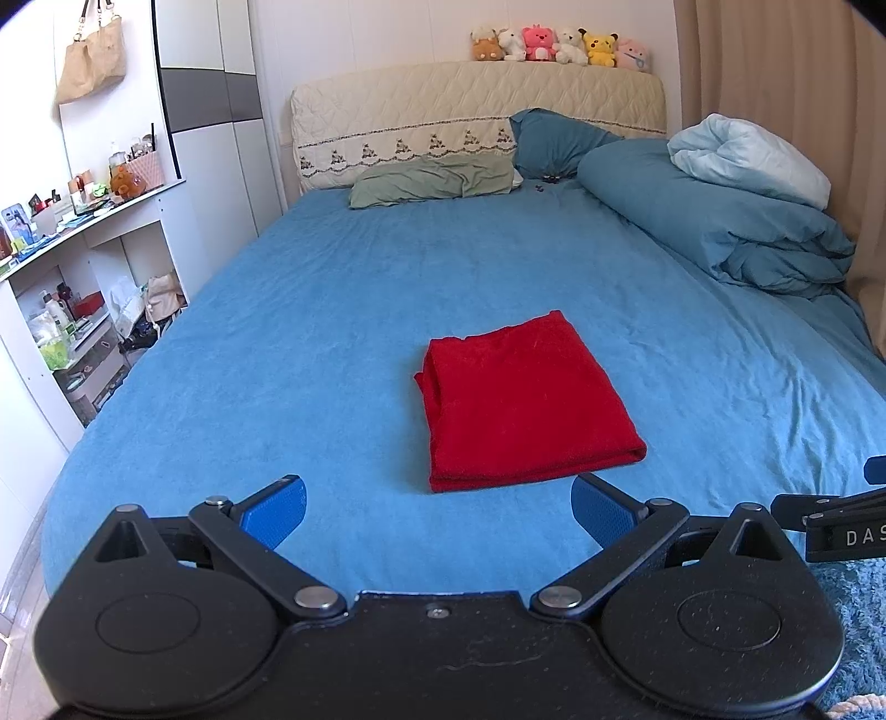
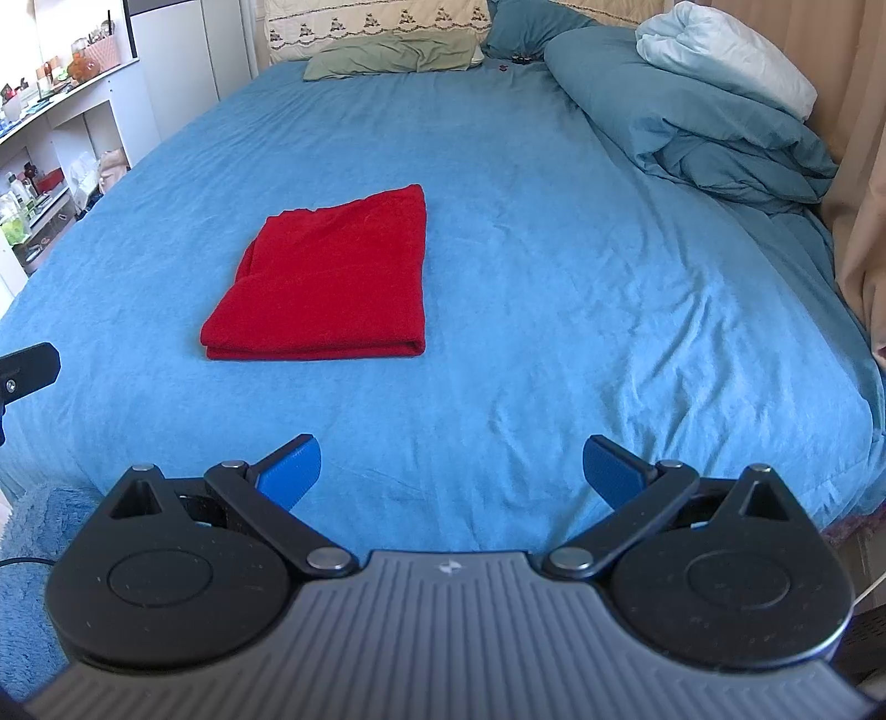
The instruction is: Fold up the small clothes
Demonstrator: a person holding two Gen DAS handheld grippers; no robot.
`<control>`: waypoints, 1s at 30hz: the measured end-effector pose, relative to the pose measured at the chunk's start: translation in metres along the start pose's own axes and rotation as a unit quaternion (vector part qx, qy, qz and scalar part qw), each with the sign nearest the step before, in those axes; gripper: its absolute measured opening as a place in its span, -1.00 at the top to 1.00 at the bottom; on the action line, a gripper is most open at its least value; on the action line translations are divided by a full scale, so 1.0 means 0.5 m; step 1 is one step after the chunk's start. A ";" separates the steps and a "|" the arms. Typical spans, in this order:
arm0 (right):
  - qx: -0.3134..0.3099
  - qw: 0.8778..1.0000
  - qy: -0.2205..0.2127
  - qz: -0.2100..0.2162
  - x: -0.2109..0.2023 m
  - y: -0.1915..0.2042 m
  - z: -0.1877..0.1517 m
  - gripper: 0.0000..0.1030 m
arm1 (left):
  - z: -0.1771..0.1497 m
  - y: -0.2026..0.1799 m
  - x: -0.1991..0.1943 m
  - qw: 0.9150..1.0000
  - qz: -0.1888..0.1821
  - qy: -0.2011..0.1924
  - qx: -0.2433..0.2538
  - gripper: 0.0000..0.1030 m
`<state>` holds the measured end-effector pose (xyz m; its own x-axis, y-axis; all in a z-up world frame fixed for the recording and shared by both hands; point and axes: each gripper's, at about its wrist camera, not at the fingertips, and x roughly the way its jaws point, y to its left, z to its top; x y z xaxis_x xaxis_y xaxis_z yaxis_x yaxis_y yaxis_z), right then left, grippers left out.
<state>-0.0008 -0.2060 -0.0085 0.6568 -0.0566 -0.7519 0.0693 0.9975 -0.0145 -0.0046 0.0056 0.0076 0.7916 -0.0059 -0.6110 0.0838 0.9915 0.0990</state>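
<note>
Red cloth, folded into a neat rectangle, is lying flat near the middle of the bed, which is wearing a blue sheet. I am holding my left tongs low over the near edge of the bed, released, blue pads spread wide and gripping nothing; the cloth is sitting just beyond their tips. I am holding my right tongs the same way, spread apart and empty, and from their camera the cloth is lying ahead and to the left, well apart from the pads. Two pillows, a rolled teal duvet and a pale blue blanket are resting at the far end, and plush toys are lining the top of the headboard. White shelves are standing to the left
</note>
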 end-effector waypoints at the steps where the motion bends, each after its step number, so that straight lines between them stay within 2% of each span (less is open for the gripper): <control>1: 0.000 1.000 0.000 0.000 0.000 -0.001 0.000 -1.00 | 0.000 -0.001 0.000 1.000 0.000 0.000 0.000 -1.00; 30: 0.004 1.000 -0.002 -0.001 -0.007 0.001 0.002 -1.00 | 0.003 -0.016 -0.007 1.000 -0.009 -0.008 0.002 -1.00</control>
<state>-0.0023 -0.2053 -0.0053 0.6597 -0.0594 -0.7492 0.0775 0.9969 -0.0108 -0.0070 -0.0023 0.0102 0.7992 -0.0255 -0.6006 0.1002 0.9908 0.0913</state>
